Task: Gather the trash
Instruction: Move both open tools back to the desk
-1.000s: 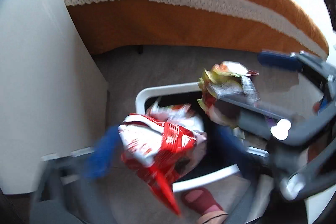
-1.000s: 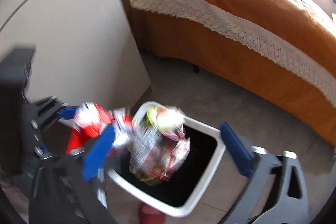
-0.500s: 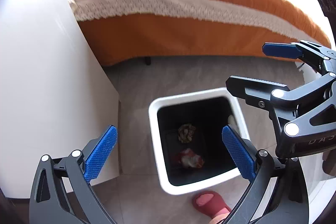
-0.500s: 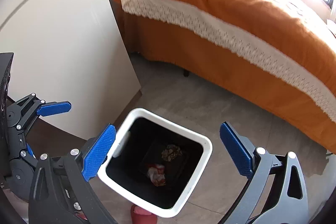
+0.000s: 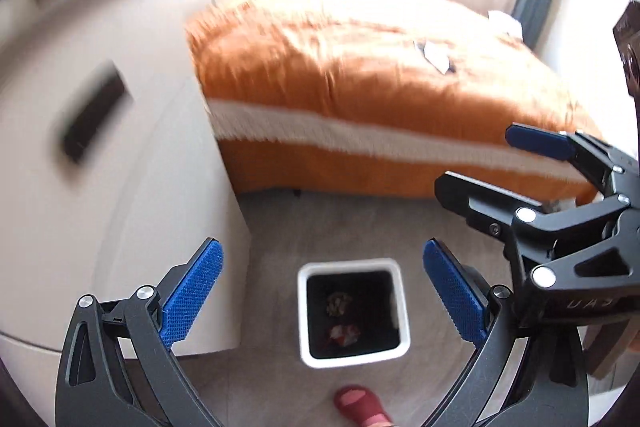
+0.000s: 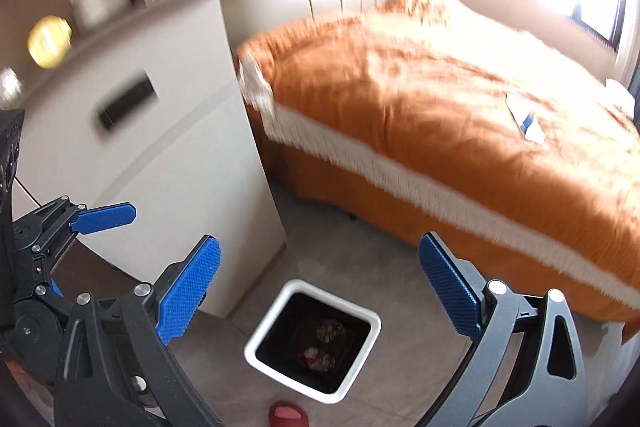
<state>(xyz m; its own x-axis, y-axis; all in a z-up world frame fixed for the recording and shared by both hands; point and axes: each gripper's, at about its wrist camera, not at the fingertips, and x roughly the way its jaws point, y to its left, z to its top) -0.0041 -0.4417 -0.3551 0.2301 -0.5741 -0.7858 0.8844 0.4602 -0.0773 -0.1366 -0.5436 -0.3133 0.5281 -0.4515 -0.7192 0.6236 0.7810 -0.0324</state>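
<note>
A white square trash bin (image 5: 394,269) stands on the floor below both grippers; it also shows in the right wrist view (image 6: 266,323). Inside lie a red and white crumpled wrapper (image 5: 343,334) (image 6: 319,357) and a yellowish crumpled wrapper (image 5: 338,303) (image 6: 330,330). My left gripper (image 5: 322,291) is open and empty, high above the bin. My right gripper (image 6: 320,287) is open and empty, also above the bin. The right gripper shows at the right of the left wrist view (image 5: 496,163). A flat white wrapper (image 5: 436,57) (image 6: 526,119) lies on the bed.
An orange bed (image 5: 380,75) (image 6: 460,115) with a white lace band fills the far side. A white cabinet (image 5: 120,187) (image 6: 160,147) stands left of the bin. A foot in a red slipper (image 5: 358,405) (image 6: 286,415) is just in front of the bin.
One second ago each gripper was dropping a crumpled wrapper over the bin. Both wrappers now lie in the bin. Both grippers have risen and tilted up toward the bed.
</note>
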